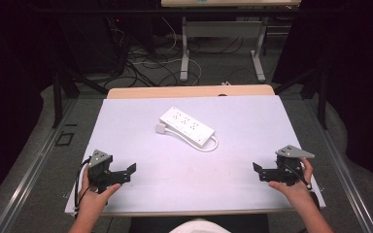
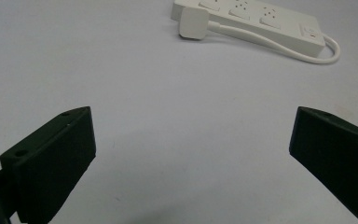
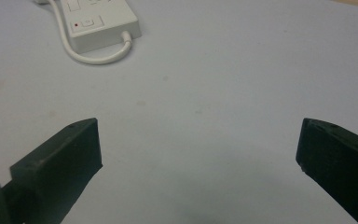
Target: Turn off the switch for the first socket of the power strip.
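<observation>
High view: left gripper point(image 1: 126, 173) and right gripper point(image 1: 261, 171) both spread wide, holding nothing, power strip point(image 1: 187, 126) well ahead between them. Probably best to approach slow, squaring jaws across the body. Left gripper view catches the plug point(image 2: 193, 23); right gripper view, the switch point(image 3: 86, 22).

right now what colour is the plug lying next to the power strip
White, same as the power strip and its cord. The plug shows best in the left gripper view.

A white plastic power strip point(image 1: 187, 125) lay diagonally mid-table on the pale grey tabletop point(image 1: 126, 126) (plug beside it); the left gripper point(image 1: 128, 171) and right gripper point(image 1: 257, 171), hand-held, flanked the near edge.
</observation>
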`<control>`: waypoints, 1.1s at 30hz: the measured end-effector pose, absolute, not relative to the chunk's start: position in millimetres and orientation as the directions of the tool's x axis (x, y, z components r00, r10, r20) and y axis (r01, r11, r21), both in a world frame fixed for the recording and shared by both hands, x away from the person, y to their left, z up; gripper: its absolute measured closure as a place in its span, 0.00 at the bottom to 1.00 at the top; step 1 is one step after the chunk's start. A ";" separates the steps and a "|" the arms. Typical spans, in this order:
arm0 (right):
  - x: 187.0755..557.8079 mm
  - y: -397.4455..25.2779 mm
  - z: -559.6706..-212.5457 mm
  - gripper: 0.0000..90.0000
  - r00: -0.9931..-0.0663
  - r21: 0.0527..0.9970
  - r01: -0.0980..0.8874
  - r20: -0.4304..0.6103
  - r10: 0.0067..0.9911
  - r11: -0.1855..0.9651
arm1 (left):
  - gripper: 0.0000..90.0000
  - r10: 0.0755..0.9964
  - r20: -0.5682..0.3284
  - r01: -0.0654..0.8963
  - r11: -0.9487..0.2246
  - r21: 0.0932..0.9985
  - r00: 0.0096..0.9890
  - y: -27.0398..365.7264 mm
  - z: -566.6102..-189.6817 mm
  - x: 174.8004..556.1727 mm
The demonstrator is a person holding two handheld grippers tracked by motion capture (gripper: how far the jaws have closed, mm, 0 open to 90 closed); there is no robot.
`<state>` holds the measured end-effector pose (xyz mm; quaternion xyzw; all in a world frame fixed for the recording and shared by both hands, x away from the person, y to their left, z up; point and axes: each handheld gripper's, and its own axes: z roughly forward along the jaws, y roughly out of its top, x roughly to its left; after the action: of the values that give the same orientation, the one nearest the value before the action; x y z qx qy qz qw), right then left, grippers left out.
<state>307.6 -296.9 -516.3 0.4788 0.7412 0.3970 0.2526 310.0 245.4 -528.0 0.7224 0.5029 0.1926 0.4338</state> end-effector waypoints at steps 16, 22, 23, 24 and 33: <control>314.9 -274.5 -508.2 0.00 -0.446 0.798 0.528 -0.031 0.895 0.291 | 0.00 0.910 -0.101 0.545 -0.149 0.825 0.402 244.6 -524.0 306.6; 319.3 -268.5 -500.5 0.00 -0.454 0.795 0.534 -0.019 0.891 0.289 | 0.00 0.912 -0.100 0.549 -0.150 0.822 0.398 243.6 -524.5 306.5; 319.3 -268.5 -500.5 0.00 -0.454 0.795 0.534 -0.019 0.891 0.289 | 0.00 0.912 -0.104 0.554 -0.147 0.820 0.396 243.7 -524.4 306.3; 321.0 -265.4 -498.3 0.00 -0.459 0.797 0.534 -0.008 0.889 0.283 | 0.00 0.914 -0.106 0.557 -0.145 0.818 0.393 244.4 -524.6 306.5; 328.2 -254.5 -489.6 0.00 -0.481 0.795 0.529 -0.005 0.876 0.296 | 0.01 0.912 -0.124 0.572 -0.134 0.810 0.390 246.3 -524.1 306.6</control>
<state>328.2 -254.5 -489.6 0.4553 0.7718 0.3808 0.2281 306.6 246.3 -524.1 0.7243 0.5121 0.2063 0.4129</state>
